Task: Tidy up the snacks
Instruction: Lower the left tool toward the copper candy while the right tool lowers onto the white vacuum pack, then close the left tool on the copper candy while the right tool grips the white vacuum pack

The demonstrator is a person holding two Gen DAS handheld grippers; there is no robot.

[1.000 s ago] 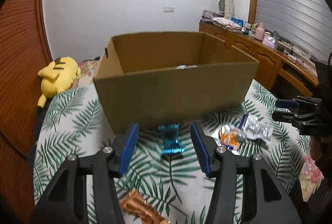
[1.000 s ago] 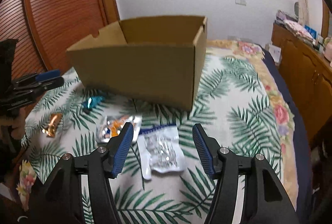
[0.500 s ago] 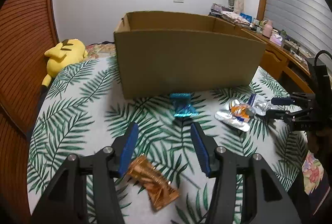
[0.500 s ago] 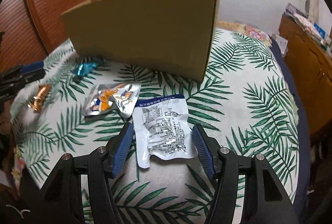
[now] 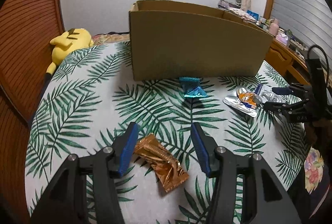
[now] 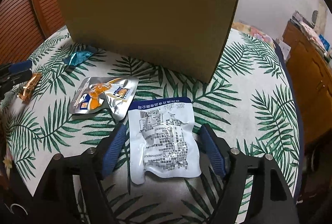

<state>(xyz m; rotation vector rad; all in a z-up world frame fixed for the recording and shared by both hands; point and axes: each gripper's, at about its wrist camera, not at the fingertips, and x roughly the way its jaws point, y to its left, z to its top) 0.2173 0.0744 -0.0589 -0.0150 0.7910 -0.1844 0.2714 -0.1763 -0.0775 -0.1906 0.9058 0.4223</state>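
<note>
A white snack pouch (image 6: 165,137) with blue top band and printed text lies flat on a palm-leaf tablecloth (image 6: 259,83), between the spread blue fingers of the right gripper (image 6: 164,137). It looks light, thin, crinkly and slick, so it would likely be best pinched across its puffed middle, not its flat sealed edge. At its 10 o'clock, a silver and orange pouch (image 6: 103,95) touches or slightly overlaps it. At 12 o'clock stands the cardboard box (image 6: 151,23), presumably the destination.

The left gripper (image 5: 164,144), jaws also apart, straddles a crumpled copper wrapper (image 5: 161,161), soft and easily crushed. At its 12 o'clock, against the box, lies a blue foil candy (image 5: 192,87). Both grippers sit low, angled down toward the cloth.
</note>
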